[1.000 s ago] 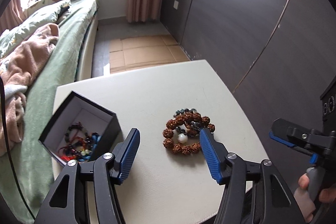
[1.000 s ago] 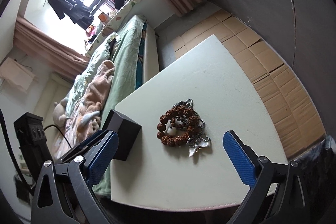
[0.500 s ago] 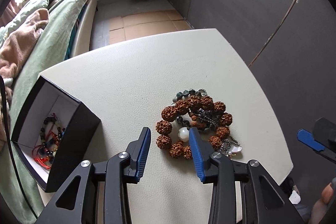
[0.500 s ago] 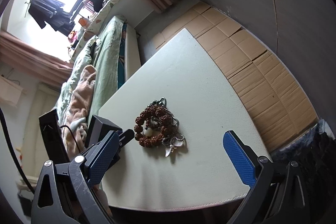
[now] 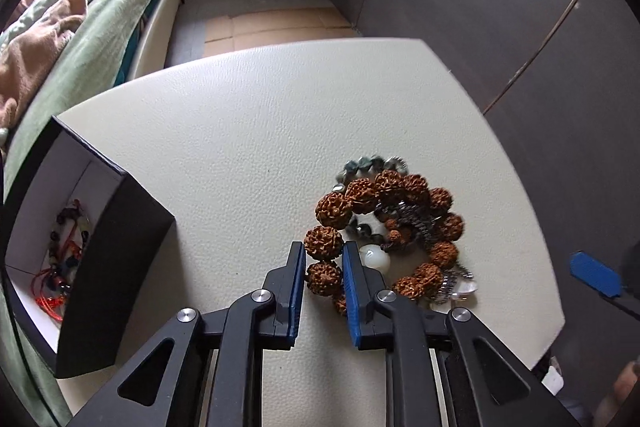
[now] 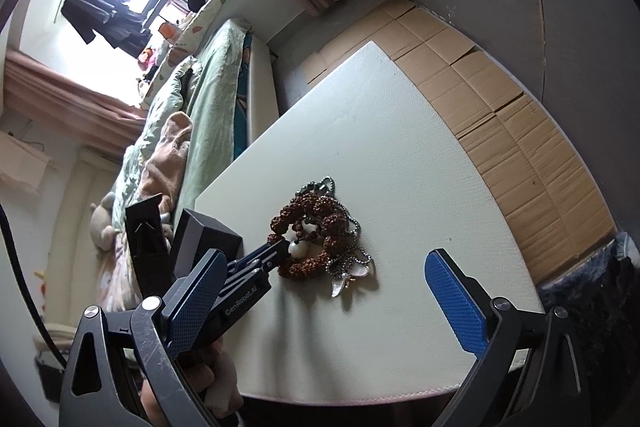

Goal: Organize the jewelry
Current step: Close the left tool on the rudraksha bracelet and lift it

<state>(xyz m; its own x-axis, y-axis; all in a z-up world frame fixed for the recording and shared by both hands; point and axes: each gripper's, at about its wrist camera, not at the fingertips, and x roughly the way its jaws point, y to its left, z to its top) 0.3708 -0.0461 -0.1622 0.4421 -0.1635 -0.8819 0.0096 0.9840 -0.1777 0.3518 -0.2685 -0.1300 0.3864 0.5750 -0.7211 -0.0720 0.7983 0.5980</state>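
Note:
A brown seed-bead bracelet (image 5: 384, 227) lies on the white table (image 5: 248, 131), tangled with a grey stone-bead strand (image 5: 368, 165), a silver chain (image 5: 416, 219) and a white bead (image 5: 375, 255). My left gripper (image 5: 323, 259) is shut on the bracelet's near-left beads, still on the table. It shows in the right wrist view (image 6: 280, 255) at the pile (image 6: 320, 239). A black box (image 5: 100, 227), white inside, holds several bracelets at the left. My right gripper (image 6: 324, 287) is open and empty, hovering at the table's near edge.
A bed with green bedding (image 5: 92, 27) runs along the table's left side. Dark wardrobe doors (image 5: 500, 7) stand to the right. Cardboard sheets (image 6: 500, 99) cover the floor beyond the table. A silver leaf pendant (image 6: 344, 281) lies at the pile's near side.
My left gripper has moved forward and down to the pile and closed its jaws around the brown bracelet's near-left beads. The right gripper stayed open and drifted a little.

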